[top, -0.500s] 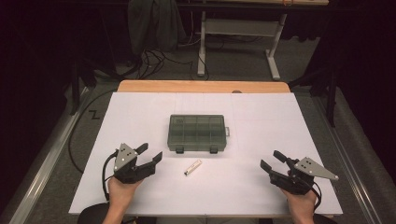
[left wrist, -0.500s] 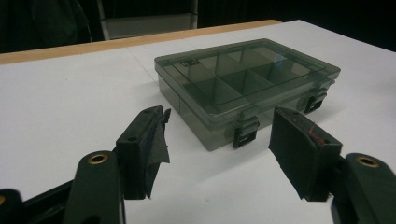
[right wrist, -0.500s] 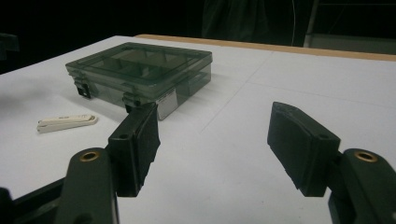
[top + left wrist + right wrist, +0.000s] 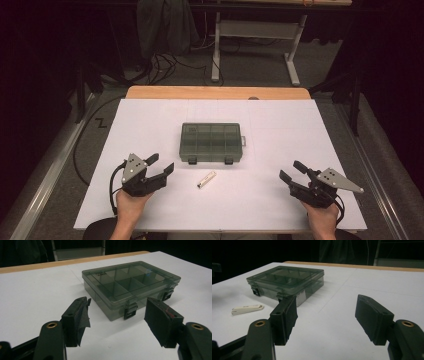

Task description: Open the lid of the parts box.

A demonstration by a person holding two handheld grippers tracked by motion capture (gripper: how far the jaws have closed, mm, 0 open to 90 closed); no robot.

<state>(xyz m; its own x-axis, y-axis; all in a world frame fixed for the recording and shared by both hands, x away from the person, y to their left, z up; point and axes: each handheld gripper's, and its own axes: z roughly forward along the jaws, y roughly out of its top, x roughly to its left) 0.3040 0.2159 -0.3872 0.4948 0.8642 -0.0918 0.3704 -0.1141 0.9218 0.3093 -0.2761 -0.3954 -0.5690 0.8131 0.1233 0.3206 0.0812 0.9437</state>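
Where cables (image 4: 165, 65) trail, white table (image 4: 280, 125) stands.

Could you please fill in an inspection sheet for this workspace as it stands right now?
Surface: white sheet over a wooden table; flat and dry.
Job's things: smoky clear compartment box, lid shut, both front latches down; a small white clip-like piece lies in front of it, apart from it.
Clutter: nothing seen.
Grippers: left gripper and right gripper are both open and hold nothing, low over the near edge, each in a hand.
Cables: a black cable loops from the left gripper; more cables lie on the floor beyond the table.
Surroundings: dark room, a metal frame stand and hanging dark cloth behind.
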